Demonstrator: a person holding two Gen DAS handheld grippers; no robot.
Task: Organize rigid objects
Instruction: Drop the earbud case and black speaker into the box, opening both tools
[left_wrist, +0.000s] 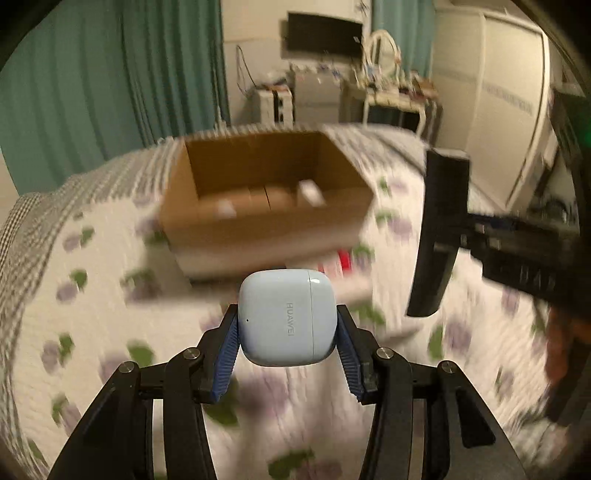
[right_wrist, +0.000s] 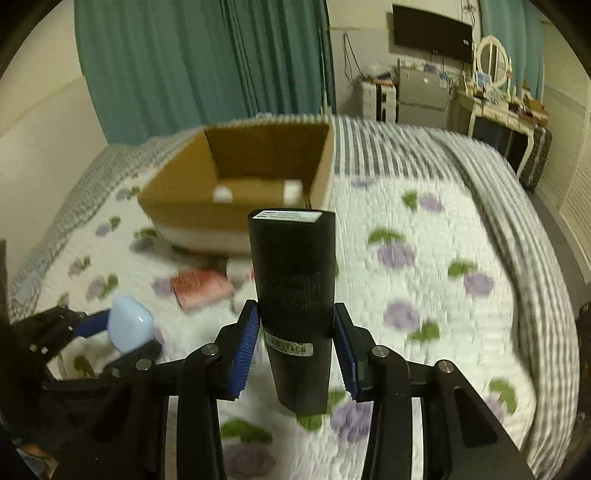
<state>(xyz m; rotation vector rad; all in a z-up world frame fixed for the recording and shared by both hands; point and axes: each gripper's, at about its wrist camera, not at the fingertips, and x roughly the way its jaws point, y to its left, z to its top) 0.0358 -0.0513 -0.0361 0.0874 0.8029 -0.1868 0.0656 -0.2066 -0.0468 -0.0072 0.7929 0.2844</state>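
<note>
The left gripper (left_wrist: 287, 334) is closed on a pale blue earbud case (left_wrist: 287, 317), its blue pads pressing the two sides of the case; the right gripper (right_wrist: 295, 332) is closed on a tall black box (right_wrist: 293, 291), which stands nearly upright between the pads, its long axis pointing up and a little away. Both things are carried in the air above the flowered quilt (right_wrist: 424, 236). The open cardboard box (left_wrist: 266, 192) lies straight ahead of both grippers, farther along the bed, with small white items already on its floor; I judge it is the place where both things should go. From the left wrist view the box seems slightly nearer, so the left hand could arrive first; a red packet (right_wrist: 201, 286) lies on the quilt before the box.
</note>
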